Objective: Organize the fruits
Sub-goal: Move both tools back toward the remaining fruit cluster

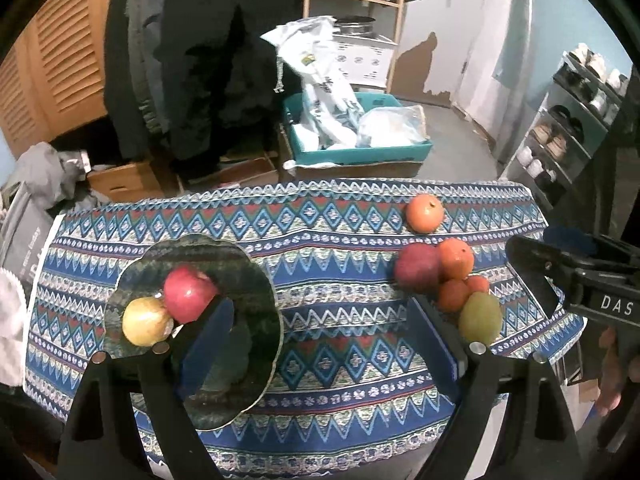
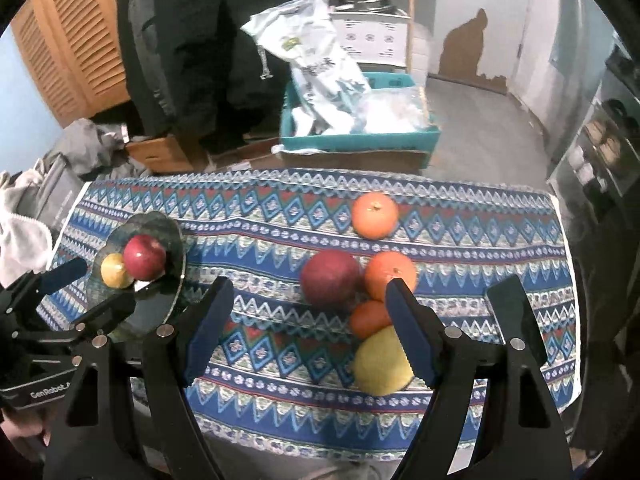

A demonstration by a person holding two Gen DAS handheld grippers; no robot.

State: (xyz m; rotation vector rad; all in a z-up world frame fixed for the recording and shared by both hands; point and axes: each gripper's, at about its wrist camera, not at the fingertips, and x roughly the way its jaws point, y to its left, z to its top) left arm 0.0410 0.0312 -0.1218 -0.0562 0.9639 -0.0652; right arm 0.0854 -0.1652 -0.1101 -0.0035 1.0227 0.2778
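A dark glass plate (image 1: 240, 280) (image 2: 164, 224) on the left of the patterned cloth holds a red apple (image 1: 188, 294) (image 2: 144, 257) and a yellow fruit (image 1: 146, 321) (image 2: 116, 270). To the right lie a dark red apple (image 1: 416, 267) (image 2: 330, 278), an orange (image 1: 455, 258) (image 2: 390, 274), small orange fruits (image 1: 452, 294) (image 2: 370, 319) and a yellow-green fruit (image 1: 480, 318) (image 2: 382, 364). Another orange (image 1: 425, 213) (image 2: 375, 215) lies alone further back. My left gripper (image 1: 316, 316) is open and empty, hovering between plate and pile. My right gripper (image 2: 310, 300) is open and empty above the pile.
The table cloth (image 1: 340, 240) (image 2: 260, 216) ends at the far edge with a teal crate of bags (image 1: 360, 148) (image 2: 360, 136) on cardboard boxes behind it. Hanging dark coats (image 1: 192, 60) stand back left. A shoe rack (image 1: 572, 128) is at the right.
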